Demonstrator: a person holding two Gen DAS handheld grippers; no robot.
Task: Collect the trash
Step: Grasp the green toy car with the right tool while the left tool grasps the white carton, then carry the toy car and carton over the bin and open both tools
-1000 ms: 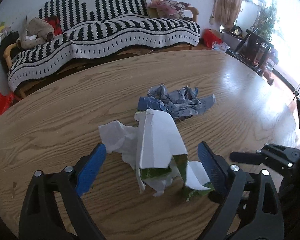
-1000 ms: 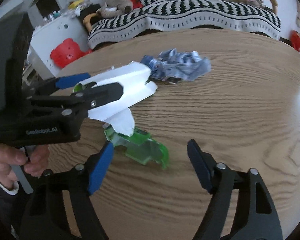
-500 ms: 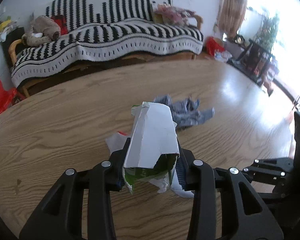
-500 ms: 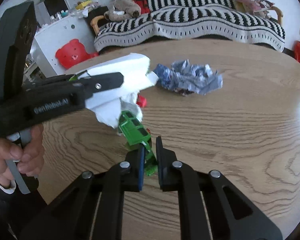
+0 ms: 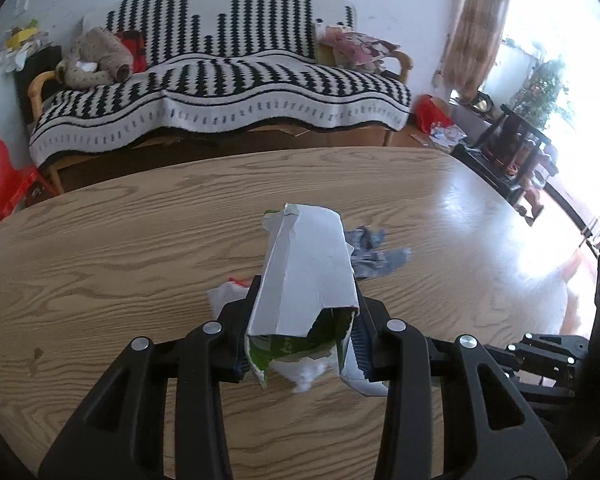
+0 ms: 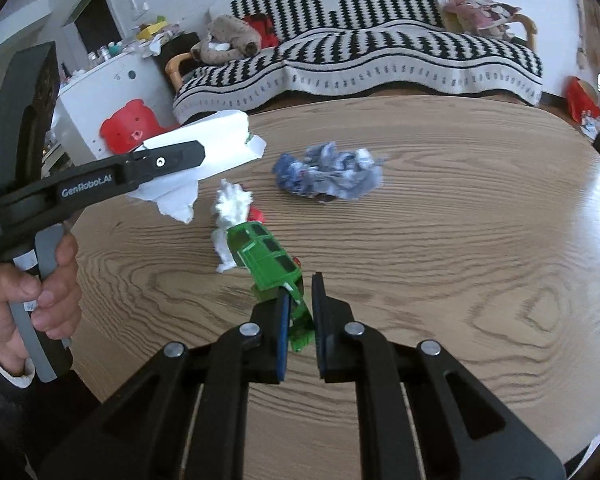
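My left gripper point(image 5: 300, 344) is shut on a torn white and green carton point(image 5: 306, 280) and holds it above the wooden table point(image 5: 100, 264); the carton also shows in the right wrist view point(image 6: 216, 148). My right gripper point(image 6: 300, 320) is shut on a green plastic piece point(image 6: 268, 260), lifted off the table. A crumpled white tissue point(image 6: 230, 210) and a small red scrap point(image 6: 256, 214) lie on the table behind it. A crumpled blue-grey wrapper point(image 6: 328, 176) lies further back, partly hidden by the carton in the left wrist view point(image 5: 376, 258).
A sofa with a black and white striped cover point(image 5: 220, 96) stands beyond the table's far edge. A red bear-shaped stool point(image 6: 130, 126) and a white cabinet point(image 6: 96, 92) stand at the left. Dark furniture and plants point(image 5: 532, 128) are at the right by the window.
Both grippers closed, the left on the carton and the right on the green plastic piece, and both lifted their loads off the table. The white tissue stayed on the table.
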